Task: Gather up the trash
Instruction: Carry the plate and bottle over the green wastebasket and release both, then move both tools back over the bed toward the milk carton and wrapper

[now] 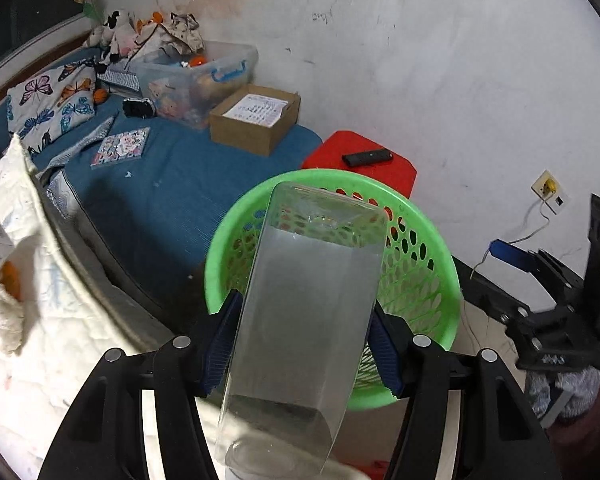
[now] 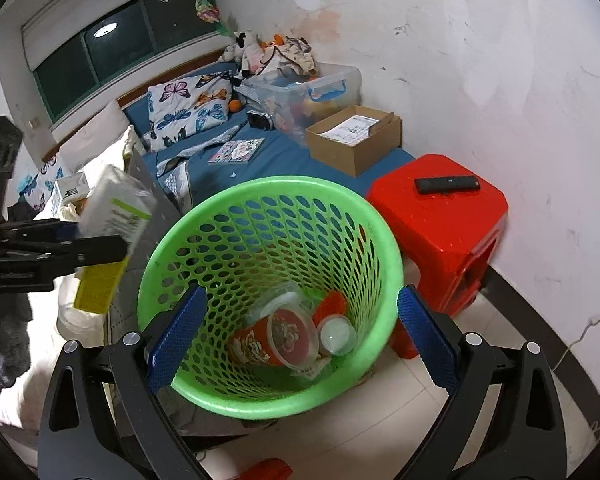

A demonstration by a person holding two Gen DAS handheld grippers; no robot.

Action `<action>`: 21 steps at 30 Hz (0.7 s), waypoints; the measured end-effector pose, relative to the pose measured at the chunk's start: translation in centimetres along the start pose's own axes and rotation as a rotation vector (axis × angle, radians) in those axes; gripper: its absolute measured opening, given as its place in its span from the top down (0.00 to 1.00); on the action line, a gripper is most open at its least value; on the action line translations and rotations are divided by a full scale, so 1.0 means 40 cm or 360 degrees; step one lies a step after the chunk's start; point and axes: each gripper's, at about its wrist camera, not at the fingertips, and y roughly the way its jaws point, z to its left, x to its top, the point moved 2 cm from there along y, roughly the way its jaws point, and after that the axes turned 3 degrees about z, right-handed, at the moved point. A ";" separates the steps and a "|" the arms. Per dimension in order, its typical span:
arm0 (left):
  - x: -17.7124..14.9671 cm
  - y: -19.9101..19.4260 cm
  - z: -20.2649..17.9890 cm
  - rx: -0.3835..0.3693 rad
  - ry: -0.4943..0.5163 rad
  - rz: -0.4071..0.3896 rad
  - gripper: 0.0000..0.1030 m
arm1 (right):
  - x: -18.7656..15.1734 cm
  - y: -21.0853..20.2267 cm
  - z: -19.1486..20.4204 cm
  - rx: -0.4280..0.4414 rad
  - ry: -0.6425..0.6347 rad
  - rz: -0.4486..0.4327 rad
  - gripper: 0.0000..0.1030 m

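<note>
Here the left gripper (image 1: pixel 300 344) clenches its jaws on a clear rectangular plastic carton (image 1: pixel 300 320), tilted toward the green perforated plastic basket (image 2: pixel 204 232) for dropping. The right gripper (image 2: pixel 300 336) hovers over the basket with jaws released.

A bed with a blue cover (image 2: pixel 284 160) carries a butterfly-print pillow (image 2: pixel 188 114), a patterned booklet (image 2: pixel 238 151), an open cardboard box (image 2: pixel 354 142), a clear storage bin (image 2: pixel 308 92) and soft toys (image 2: pixel 256 52); on the tiled floor (image 2: pixel 380 432) beside it stand a green basket (image 2: pixel 260 396) and a red stool (image 2: pixel 440 224) bearing a black remote (image 2: pixel 446 185)
</note>
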 end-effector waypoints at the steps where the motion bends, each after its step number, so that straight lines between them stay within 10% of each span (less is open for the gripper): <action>1: 0.002 0.008 -0.003 0.0000 -0.0001 0.0011 0.44 | -0.002 -0.001 -0.003 0.0001 0.0003 0.0001 0.07; 21: -0.049 -0.125 0.081 0.0009 -0.0190 -0.0157 0.32 | 0.008 -0.020 0.078 0.0098 -0.0085 -0.0023 0.07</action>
